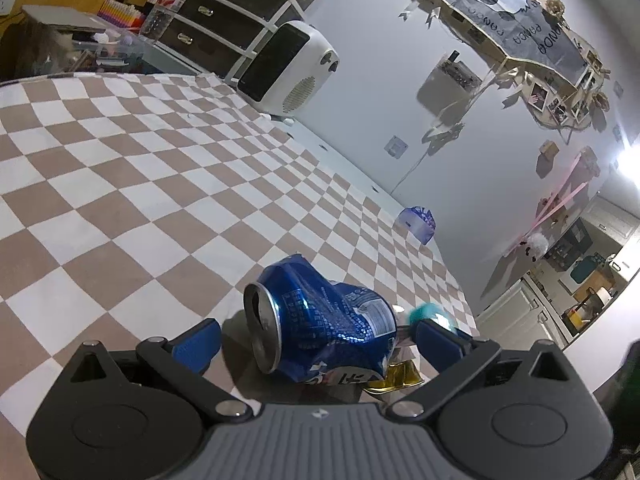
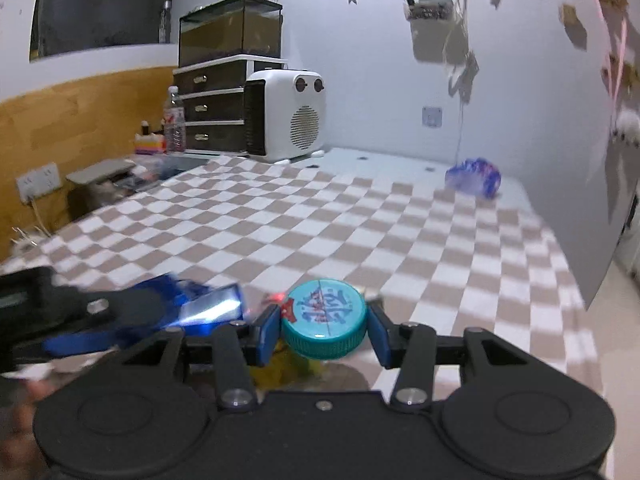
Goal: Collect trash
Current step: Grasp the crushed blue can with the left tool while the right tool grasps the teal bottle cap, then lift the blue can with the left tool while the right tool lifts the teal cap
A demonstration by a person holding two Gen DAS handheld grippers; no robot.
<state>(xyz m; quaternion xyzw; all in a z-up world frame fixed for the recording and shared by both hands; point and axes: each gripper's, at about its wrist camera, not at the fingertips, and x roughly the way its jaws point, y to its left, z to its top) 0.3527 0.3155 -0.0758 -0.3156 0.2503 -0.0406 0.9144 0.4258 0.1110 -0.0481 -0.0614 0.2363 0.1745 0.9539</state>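
Note:
A crushed blue drink can (image 1: 324,316) lies on its side on the checkered cloth (image 1: 140,208), between the fingers of my left gripper (image 1: 316,338). Those jaws stand wide, with a small gap on each side of the can, so it is open. A gold wrapper (image 1: 396,378) pokes out from under the can. My right gripper (image 2: 323,332) is shut on a teal bottle cap (image 2: 324,320) with printed characters on top, both blue pads against its rim. In the right wrist view the can (image 2: 208,306) and left gripper show blurred at the left.
A crumpled blue-and-white plastic bag (image 2: 474,178) lies at the far right of the cloth, near the wall. At the back stand a white heater (image 2: 288,116), a dark drawer unit (image 2: 212,108) with a glass tank on top, and a water bottle (image 2: 175,124).

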